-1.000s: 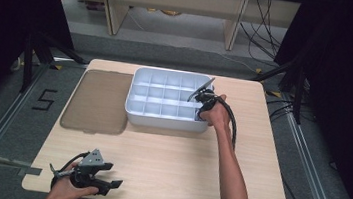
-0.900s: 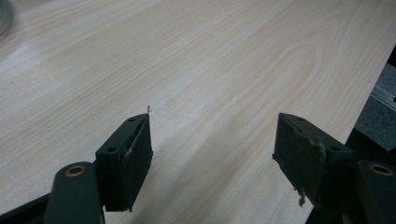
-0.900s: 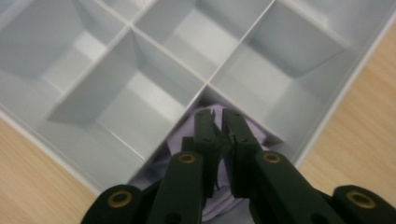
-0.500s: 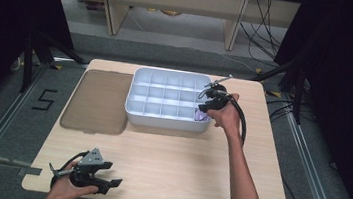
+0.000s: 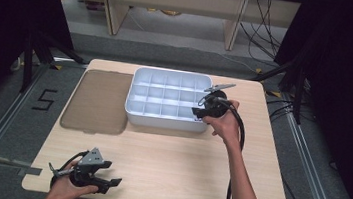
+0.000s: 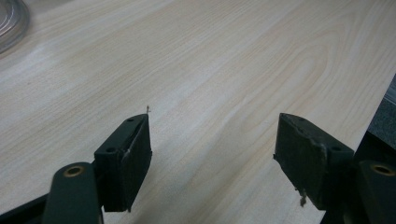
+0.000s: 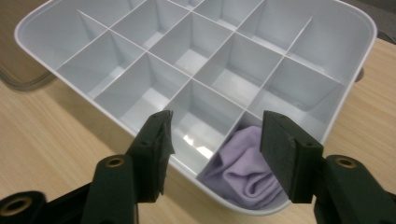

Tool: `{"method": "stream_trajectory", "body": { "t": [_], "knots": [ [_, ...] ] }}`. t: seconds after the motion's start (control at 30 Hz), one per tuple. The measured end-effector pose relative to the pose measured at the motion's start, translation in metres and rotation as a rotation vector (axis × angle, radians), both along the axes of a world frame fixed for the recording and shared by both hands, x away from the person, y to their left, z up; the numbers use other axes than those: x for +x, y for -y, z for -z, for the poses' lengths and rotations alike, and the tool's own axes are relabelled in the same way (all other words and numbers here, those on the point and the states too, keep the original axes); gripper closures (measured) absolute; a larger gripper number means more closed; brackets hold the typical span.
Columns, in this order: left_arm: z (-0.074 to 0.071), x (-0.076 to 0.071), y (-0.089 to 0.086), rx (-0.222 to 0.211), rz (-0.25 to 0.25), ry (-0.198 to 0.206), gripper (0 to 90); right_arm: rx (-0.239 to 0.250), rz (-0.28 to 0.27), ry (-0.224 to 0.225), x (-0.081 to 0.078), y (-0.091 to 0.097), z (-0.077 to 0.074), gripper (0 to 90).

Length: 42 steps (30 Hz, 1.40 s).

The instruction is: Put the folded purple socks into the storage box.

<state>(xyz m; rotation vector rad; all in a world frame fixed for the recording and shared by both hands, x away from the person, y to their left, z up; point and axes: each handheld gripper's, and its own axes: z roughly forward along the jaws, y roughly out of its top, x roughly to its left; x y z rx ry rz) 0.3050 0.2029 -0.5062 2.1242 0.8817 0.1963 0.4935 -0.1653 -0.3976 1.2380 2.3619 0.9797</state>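
My right tool (image 7: 215,154) jaws have just been opening, empty, over the cloth (image 7: 245,170) lying in the tray's (image 5: 162,120) near corner cell; I'm lifting clear without snagging. Left tool (image 5: 86,174) is resting open on the worktop (image 5: 167,164).

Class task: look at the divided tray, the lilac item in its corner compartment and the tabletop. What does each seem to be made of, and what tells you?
Divided tray: likely moulded plastic, pale grey, smooth; light glints on a compartment floor. Lilac item: soft fabric, matte, crumpled into folds. Tabletop: pale wood or wood-look laminate, with visible grain lines.
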Motion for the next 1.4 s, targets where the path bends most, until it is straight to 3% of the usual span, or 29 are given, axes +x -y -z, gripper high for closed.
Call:
{"method": "stream_trajectory", "body": {
  "t": [0.23,0.27,0.33,0.37,0.4,0.43,0.5,0.53,0.57,0.6,0.63,0.7,0.73,0.77,0.8,0.83,0.87,0.93,0.97,1.0,1.1,1.17,1.2,1.23,1.4],
  "knots": [
    [0.0,0.0,0.0,-0.002,-0.001,0.005,26.2,0.031,-0.01,0.02,-0.013,-0.01,0.003,38.7],
    [0.0,0.0,0.0,-0.003,-0.002,0.003,26.2,0.013,-0.029,0.032,-0.013,-0.01,0.003,38.3],
    [0.0,0.0,0.0,-0.007,-0.015,-0.01,26.1,0.041,-0.025,0.043,-0.016,-0.012,0.005,37.5],
    [0.0,0.0,0.0,-0.004,-0.021,-0.009,26.1,0.031,-0.026,0.022,-0.019,-0.013,0.004,36.9],
    [0.0,0.0,0.0,-0.013,-0.02,-0.009,26.1,0.049,-0.037,0.056,-0.019,-0.015,0.008,36.3],
    [0.0,0.001,0.0,-0.003,-0.01,0.004,26.1,0.048,-0.034,0.034,-0.022,-0.016,0.007,36.0],
    [-0.001,0.001,-0.002,0.015,-0.005,0.003,26.0,0.042,-0.053,0.036,-0.026,-0.017,0.008,35.7],
    [-0.001,0.001,-0.002,0.015,0.0,0.006,26.0,0.07,-0.059,0.041,-0.027,-0.019,0.01,35.6],
    [0.0,0.001,0.0,-0.006,-0.014,0.004,26.0,0.065,-0.059,0.031,-0.029,-0.021,0.01,35.3],
    [-0.001,0.001,-0.001,0.015,-0.008,-0.004,25.9,0.066,-0.067,0.062,-0.03,-0.022,0.011,34.9],
    [0.0,0.001,0.0,0.004,-0.005,-0.01,25.9,0.079,-0.066,0.035,-0.033,-0.023,0.011,34.6],
    [0.0,0.001,-0.001,0.016,-0.011,-0.004,25.9,0.081,-0.074,0.048,-0.036,-0.025,0.013,34.6],
    [0.0,0.001,-0.001,0.01,-0.014,-0.005,25.9,0.089,-0.074,0.031,-0.038,-0.027,0.013,34.4],
    [0.0,0.001,-0.001,0.008,-0.012,-0.005,25.9,0.072,-0.087,0.049,-0.039,-0.027,0.013,34.3],
    [0.0,0.0,0.0,-0.014,-0.016,0.005,25.9,0.096,-0.082,0.037,-0.041,-0.029,0.012,34.1],
    [-0.001,0.001,-0.002,0.012,-0.002,0.008,25.8,0.081,-0.089,0.049,-0.042,-0.029,0.012,33.7],
    [-0.001,0.001,-0.002,0.015,-0.005,0.005,25.8,0.097,-0.09,0.07,-0.043,-0.031,0.013,33.5],
    [-0.001,0.002,-0.002,0.013,-0.003,0.001,25.7,0.093,-0.093,0.046,-0.047,-0.032,0.012,32.6],
    [-0.001,0.002,-0.002,0.013,-0.001,0.0,25.6,0.097,-0.105,0.078,-0.047,-0.033,0.014,31.9],
    [-0.001,0.002,-0.002,0.012,-0.004,0.002,25.6,0.102,-0.106,0.05,-0.05,-0.033,0.013,31.1],
    [-0.001,0.002,-0.003,0.012,0.0,0.004,25.5,0.13,-0.105,0.066,-0.054,-0.035,0.016,27.5],
    [0.0,0.002,-0.002,0.009,-0.018,-0.006,25.5,0.133,-0.11,0.05,-0.059,-0.036,0.015,24.9],
    [0.0,0.002,-0.001,-0.011,-0.022,-0.002,25.4,0.14,-0.123,0.062,-0.059,-0.036,0.016,23.8],
    [-0.001,0.003,-0.002,0.007,-0.008,0.003,25.2,0.13,-0.122,0.072,-0.061,-0.036,0.016,22.5],
    [-0.001,0.003,-0.003,0.007,-0.011,0.01,24.4,0.164,-0.141,0.071,-0.069,-0.039,0.019,20.6]
  ]
}}
